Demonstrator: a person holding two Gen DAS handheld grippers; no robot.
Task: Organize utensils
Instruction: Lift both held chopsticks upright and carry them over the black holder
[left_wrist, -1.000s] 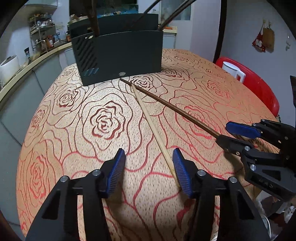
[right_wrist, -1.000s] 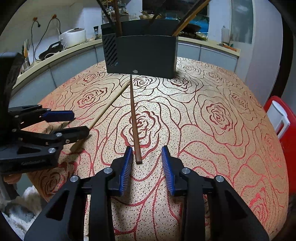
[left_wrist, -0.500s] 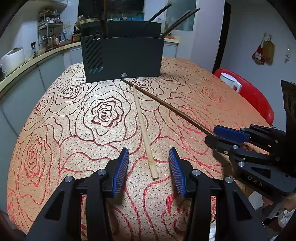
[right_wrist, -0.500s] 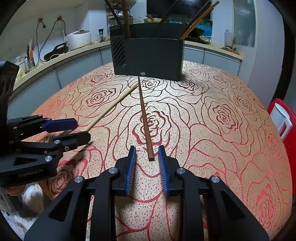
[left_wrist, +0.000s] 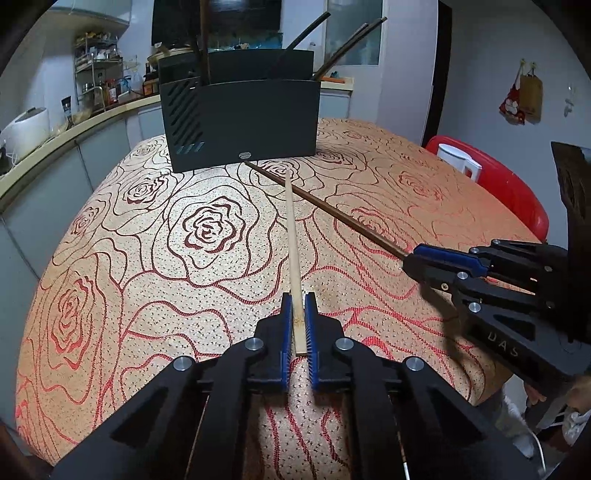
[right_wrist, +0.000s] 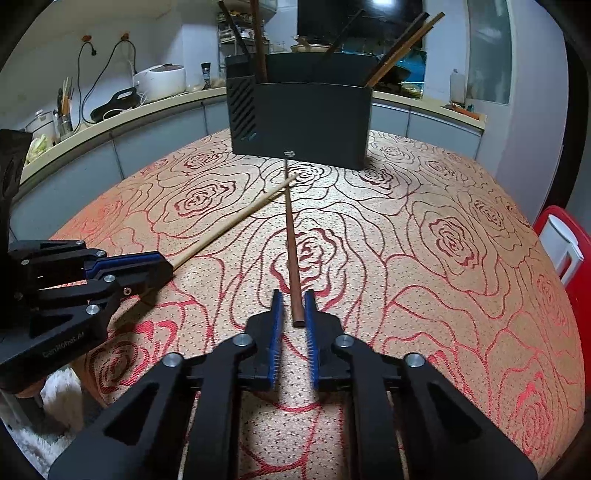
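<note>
A light wooden chopstick (left_wrist: 291, 229) lies on the rose-patterned tablecloth (left_wrist: 147, 258), and my left gripper (left_wrist: 297, 299) is shut on its near end. A dark brown chopstick (right_wrist: 290, 236) lies beside it, with my right gripper (right_wrist: 293, 295) shut on its near end. The two sticks cross at their far tips just in front of a black utensil holder (right_wrist: 303, 122), which has several chopsticks standing in it. In the left wrist view the right gripper (left_wrist: 410, 258) is on the dark chopstick (left_wrist: 332, 214). In the right wrist view the left gripper (right_wrist: 166, 266) is on the light chopstick (right_wrist: 229, 229).
A red chair (left_wrist: 517, 199) with a white jug (left_wrist: 458, 158) on it stands off the table's right side. A kitchen counter (right_wrist: 110, 125) with a rice cooker (right_wrist: 162, 81) and other appliances runs behind the table. The table edge is close under both grippers.
Both grippers have slid forward around the near ends of their chopsticks and closed on them: the left on the light stick, the right on the dark one.
</note>
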